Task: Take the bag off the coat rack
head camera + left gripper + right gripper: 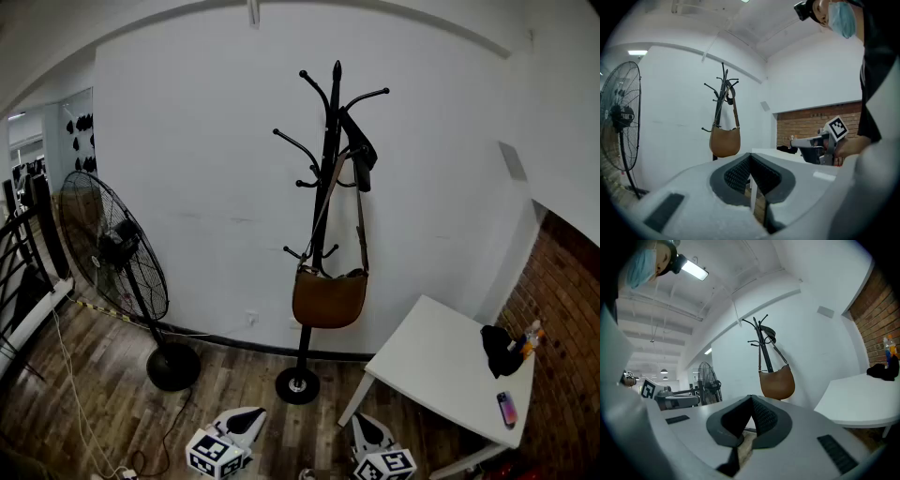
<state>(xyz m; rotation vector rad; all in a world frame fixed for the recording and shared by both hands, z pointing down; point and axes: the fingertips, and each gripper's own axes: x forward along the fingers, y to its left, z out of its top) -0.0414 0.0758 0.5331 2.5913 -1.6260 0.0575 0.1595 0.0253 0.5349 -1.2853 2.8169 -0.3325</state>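
Note:
A brown leather bag (329,298) hangs by its long strap from an upper hook of the black coat rack (325,169) against the white wall. The same bag (724,142) shows far off in the left gripper view, and the bag (777,383) again in the right gripper view. Both grippers are held low near the bottom edge of the head view, well short of the rack. My left gripper (246,418) is shut and empty. My right gripper (367,427) is also shut and holds nothing. Each gripper's jaws meet with no gap.
A black standing fan (117,251) is left of the rack, its cable trailing over the wood floor. A white table (441,361) at right carries a dark bundle (498,349), a bottle and a phone (506,408). A brick wall (562,319) lies far right.

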